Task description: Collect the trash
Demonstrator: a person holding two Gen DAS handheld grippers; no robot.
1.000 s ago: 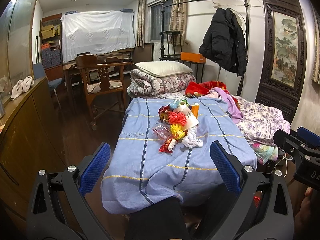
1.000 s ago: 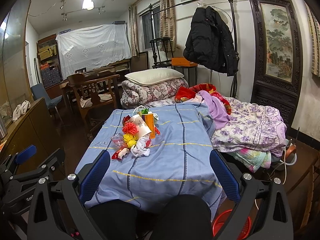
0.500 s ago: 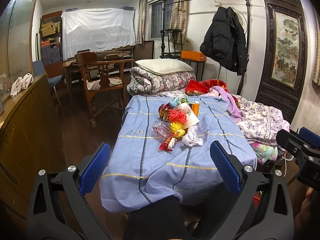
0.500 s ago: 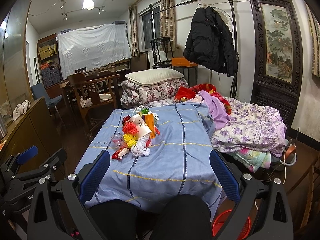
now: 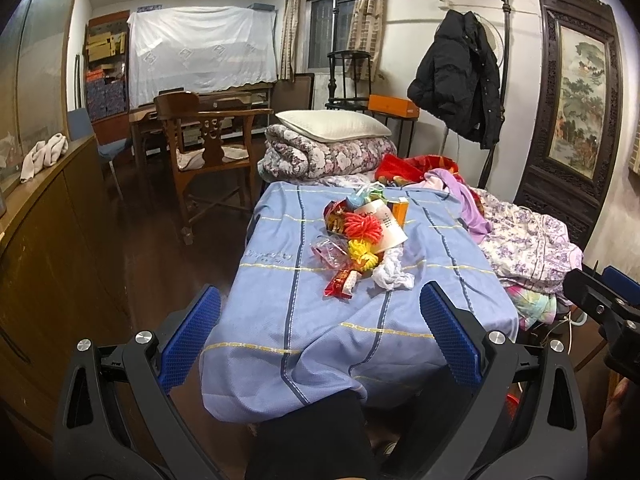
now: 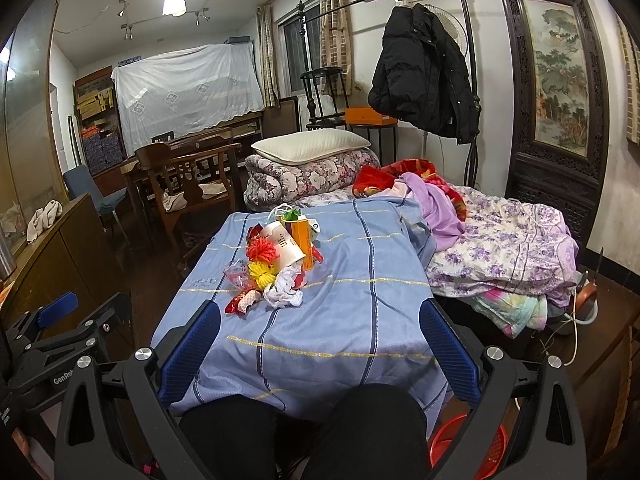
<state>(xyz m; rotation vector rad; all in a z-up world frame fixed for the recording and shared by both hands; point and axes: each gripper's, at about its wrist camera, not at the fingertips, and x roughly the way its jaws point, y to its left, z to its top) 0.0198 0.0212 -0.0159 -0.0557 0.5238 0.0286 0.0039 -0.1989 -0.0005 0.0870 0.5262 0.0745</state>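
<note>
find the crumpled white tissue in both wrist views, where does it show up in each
Left wrist view: the crumpled white tissue lies right of centre on the blue checked cloth, at the near right end of the trash pile, beside the yellow pom-pom.
Right wrist view: the tissue lies left of centre, at the pile's near end, just below the same pom-pom.
Shared landmark: the black jacket hanging on the stand behind the bed.

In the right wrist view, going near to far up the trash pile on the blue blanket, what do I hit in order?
Red wrapper → crumpled white tissue → yellow pom-pom → red pom-pom → orange box → green ribbon.
</note>
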